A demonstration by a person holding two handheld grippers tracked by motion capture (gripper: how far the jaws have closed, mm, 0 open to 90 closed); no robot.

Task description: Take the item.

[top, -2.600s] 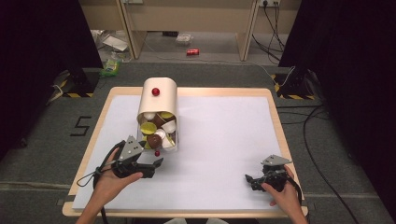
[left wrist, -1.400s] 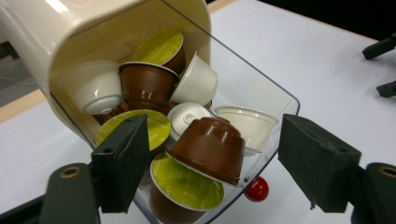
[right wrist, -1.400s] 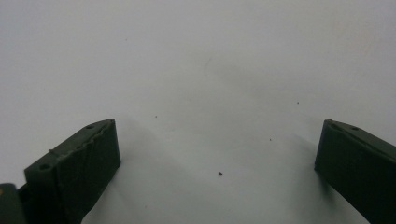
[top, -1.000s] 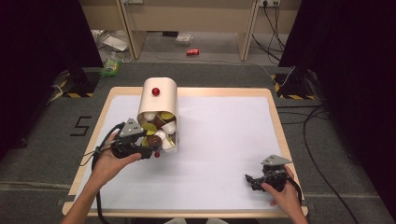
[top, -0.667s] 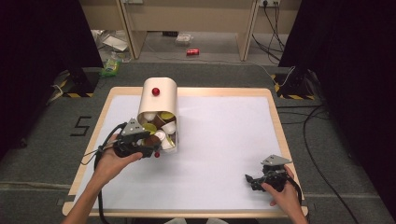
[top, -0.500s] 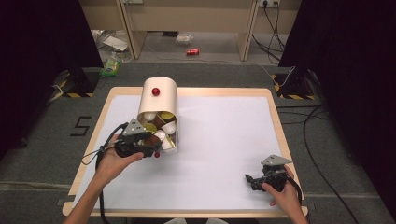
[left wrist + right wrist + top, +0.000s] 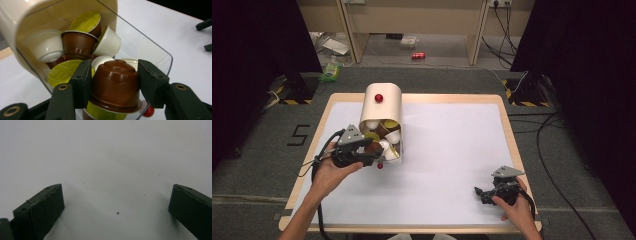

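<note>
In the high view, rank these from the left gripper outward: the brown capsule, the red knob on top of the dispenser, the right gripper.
1. Brown capsule: clamped between the left gripper's jaws, at the dispenser's mouth.
2. Red knob: on the dispenser's top, beyond the mouth.
3. Right gripper: across the table, near its front right edge.

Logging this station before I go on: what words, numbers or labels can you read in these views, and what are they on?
"5": a dark numeral on the grey floor left of the table.
Red can on the far floor: any print is too small to read.
Brown capsule in the left gripper: no print visible.
</note>
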